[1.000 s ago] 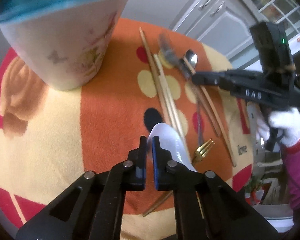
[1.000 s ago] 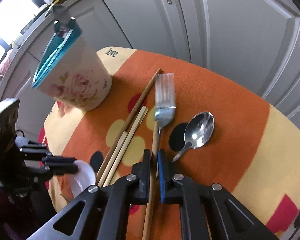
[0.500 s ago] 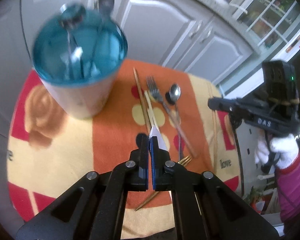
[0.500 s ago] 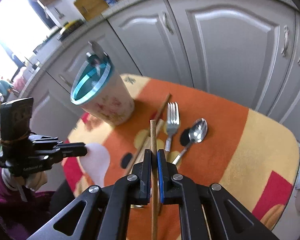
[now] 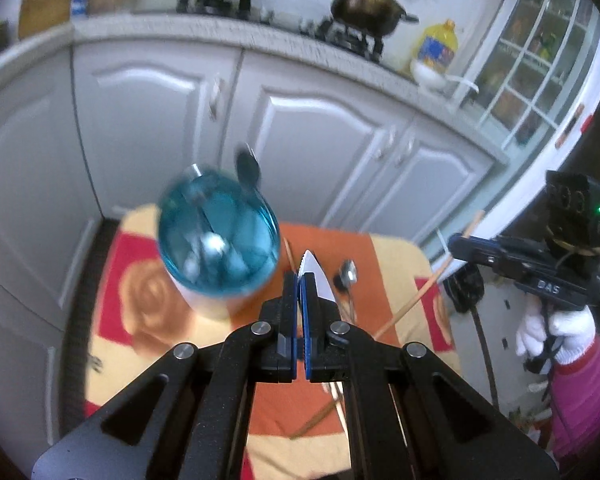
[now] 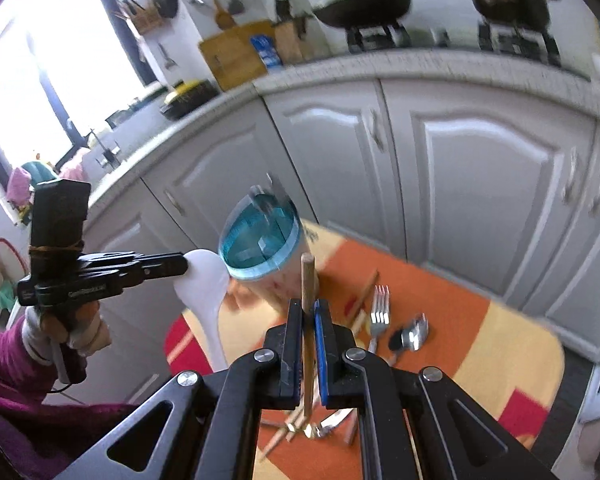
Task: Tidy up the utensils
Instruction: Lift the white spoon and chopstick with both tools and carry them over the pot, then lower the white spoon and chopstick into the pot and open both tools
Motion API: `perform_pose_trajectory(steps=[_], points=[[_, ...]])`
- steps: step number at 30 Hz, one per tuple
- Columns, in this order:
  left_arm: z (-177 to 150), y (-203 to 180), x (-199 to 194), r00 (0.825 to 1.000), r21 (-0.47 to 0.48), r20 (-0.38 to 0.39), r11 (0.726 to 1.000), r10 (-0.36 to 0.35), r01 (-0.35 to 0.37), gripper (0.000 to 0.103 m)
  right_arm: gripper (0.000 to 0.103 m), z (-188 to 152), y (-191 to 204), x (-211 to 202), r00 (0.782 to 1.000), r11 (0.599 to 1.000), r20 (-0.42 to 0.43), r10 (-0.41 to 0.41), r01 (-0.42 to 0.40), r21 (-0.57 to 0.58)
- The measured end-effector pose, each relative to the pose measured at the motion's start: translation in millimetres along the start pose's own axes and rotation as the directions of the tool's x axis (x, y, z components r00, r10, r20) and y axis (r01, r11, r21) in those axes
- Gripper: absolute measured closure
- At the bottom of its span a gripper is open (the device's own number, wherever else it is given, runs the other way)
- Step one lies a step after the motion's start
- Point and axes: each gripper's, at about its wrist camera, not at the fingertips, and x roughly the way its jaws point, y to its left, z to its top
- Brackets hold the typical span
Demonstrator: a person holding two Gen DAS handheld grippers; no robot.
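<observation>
Where fingers (image 6: 296, 332) clamp: chopstick (image 6: 307, 280) between.

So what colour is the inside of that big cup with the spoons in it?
Teal blue inside the utensil cup, cream with pink flowers outside; the left wrist view shows it best.

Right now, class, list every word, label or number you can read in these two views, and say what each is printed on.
"DAS": white letters on the side of the right claw, seen from the left wrist view.
White lettering on the side of the left claw: too small and blurred to read.
Label on the yellow oil bottle: blurred, unreadable.
Blue box on the counter: print unreadable.
</observation>
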Motion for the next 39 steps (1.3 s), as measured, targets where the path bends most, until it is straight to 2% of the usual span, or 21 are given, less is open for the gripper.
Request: perform_pose_trajectory(steps=[7,13,18,28,33,36,39], points=[[49,22,-31,0.988,0.011,0.102,0.993,0.113,-0.115,0.103,0.098,71,36,-13,0.994,0.997,0.109,-0.002,0.01,-0.078],[75,41,-29,0.971,0.02,0.134,0.979,0.2,-0.205,0.103,0.098,121,63,7,0.993,0.99,0.113,-0.023,0.038,-0.133],[85,53,-12,0.943,0.045,0.161,0.952,0.292,-0.302,0.103,0.098,145,73,31,0.993,0.986,0.107,-0.04,0.057,-0.155],[72,64,47,0.909,0.075,0.143,0.911,0.392,-0.405,0.103,0.098,130,53,103,0.999,0.991,-0.005,-0.048,0.047,-0.121],[61,63,73,0.905,0.102,0.112,0.902,0.41,-0.421,0.103,0.097,118,33,127,0.998,0.997,-0.045,-0.042,0.038,-0.067],[57,59,76,0.898,0.121,0.122,0.891,0.423,-0.437,0.102,0.097,117,26,132,0.998,0.998,-0.048,-0.039,0.037,-0.047],[57,59,76,0.903,0.111,0.113,0.897,0.416,-0.427,0.102,0.098,116,22,136,0.997,0.998,-0.067,-0.04,0.038,-0.041]])
